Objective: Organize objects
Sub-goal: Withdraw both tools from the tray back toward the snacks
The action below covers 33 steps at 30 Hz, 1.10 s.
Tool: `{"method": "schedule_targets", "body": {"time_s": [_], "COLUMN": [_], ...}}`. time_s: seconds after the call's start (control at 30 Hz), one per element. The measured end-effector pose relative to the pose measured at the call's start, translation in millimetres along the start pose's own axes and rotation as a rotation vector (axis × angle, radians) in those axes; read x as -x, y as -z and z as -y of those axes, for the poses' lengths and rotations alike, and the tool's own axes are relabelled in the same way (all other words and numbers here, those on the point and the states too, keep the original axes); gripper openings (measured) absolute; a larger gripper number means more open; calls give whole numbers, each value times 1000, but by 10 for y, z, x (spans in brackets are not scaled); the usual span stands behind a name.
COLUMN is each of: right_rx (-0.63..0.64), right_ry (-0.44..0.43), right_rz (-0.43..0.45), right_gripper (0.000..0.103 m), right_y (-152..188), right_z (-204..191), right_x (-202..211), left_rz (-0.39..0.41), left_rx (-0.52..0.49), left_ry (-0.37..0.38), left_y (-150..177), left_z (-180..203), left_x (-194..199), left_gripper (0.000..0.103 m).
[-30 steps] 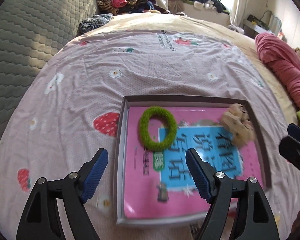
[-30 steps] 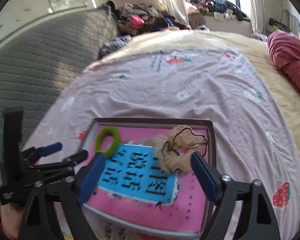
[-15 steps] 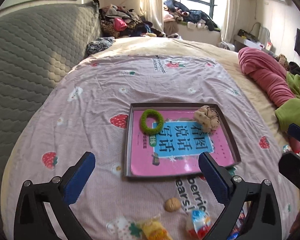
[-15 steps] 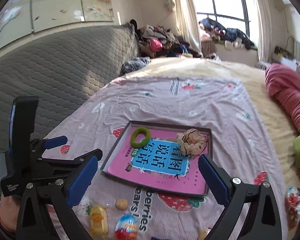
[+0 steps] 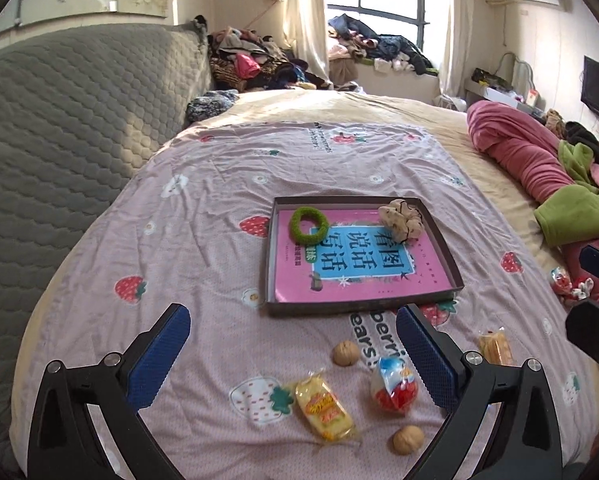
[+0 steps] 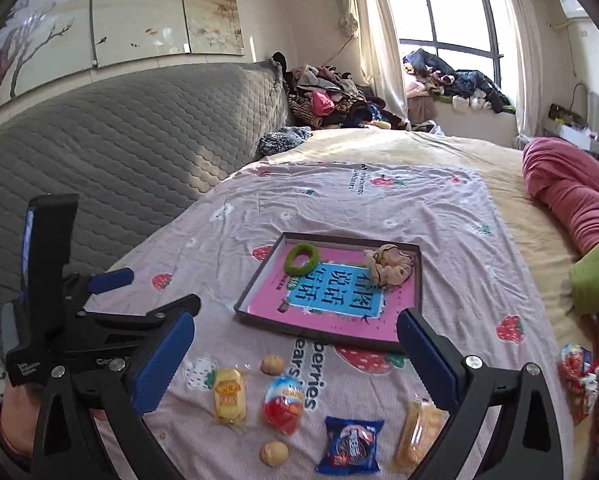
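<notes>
Left hand-held gripper (image 5: pixel 293 354): jaws spread wide, nothing between the pads; pulled back and up from the tray since a second ago.
Right hand-held gripper (image 6: pixel 295 354): jaws wide apart, empty; likewise withdrawn from close over the tray.
Change: green ring (image 5: pixel 309 226) and beige scrunchie (image 5: pixel 401 220) released, both lying in the tray (image 5: pixel 270 264) on the pink book (image 5: pixel 359 264).
Meaning for task: hair items judged sorted; snacks left loose on the bed sheet (image 5: pixel 203 216) near the tray's front edge.
Remaining items: two walnuts (image 5: pixel 346 353), yellow wrapped cake (image 5: pixel 325 410), chocolate egg (image 5: pixel 395 384), blue cookie pack (image 6: pixel 351 444), second yellow cake (image 6: pixel 417 434).
Writing: large Chinese characters on the book's blue panel; "berries" and "ears" printed on the sheet; packet brands too small to read.
</notes>
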State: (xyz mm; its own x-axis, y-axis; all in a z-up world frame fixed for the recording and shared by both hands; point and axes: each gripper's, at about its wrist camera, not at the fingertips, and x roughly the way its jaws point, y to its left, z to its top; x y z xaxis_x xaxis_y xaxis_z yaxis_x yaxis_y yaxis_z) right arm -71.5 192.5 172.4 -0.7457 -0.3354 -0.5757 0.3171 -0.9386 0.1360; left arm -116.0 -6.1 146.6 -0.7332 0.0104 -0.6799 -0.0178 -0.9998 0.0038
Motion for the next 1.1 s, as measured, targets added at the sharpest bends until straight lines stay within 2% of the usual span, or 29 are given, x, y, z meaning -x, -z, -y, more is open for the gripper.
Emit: {"method": "schedule_targets", "body": {"time_s": [0.13,0.3,0.47,0.6,0.77,0.9,1.1], "right_rx": [31,37,22,11,17,-4,15], "right_ry": [25,3,34,21,44,16,55], "right_rz": [8,-24,-13,-16,-16,-28,-24], "right_gripper": [102,102,102,102,102,102,102], "right_y": [81,245,388,450,522,595,680], "right_z": [-107,-167,-154,-150,-165,-146,-206], "right_x": [113,136,223,277,364,435,528], "left_rz": [-21,-10,15,-2,-20,-28,-15], "left_rx": [8,10,17,15,16,11,3], "left_ry": [-12,-47,-48,-40,-46,-42,-57], "left_y": [173,372,543,687,818,906,994], "left_z": [-44,-59,-56,-11,10,20,28], "left_x": [68,211,369,426,451,524,642], "left_gripper": [103,103,103,103,103,103,103]}}
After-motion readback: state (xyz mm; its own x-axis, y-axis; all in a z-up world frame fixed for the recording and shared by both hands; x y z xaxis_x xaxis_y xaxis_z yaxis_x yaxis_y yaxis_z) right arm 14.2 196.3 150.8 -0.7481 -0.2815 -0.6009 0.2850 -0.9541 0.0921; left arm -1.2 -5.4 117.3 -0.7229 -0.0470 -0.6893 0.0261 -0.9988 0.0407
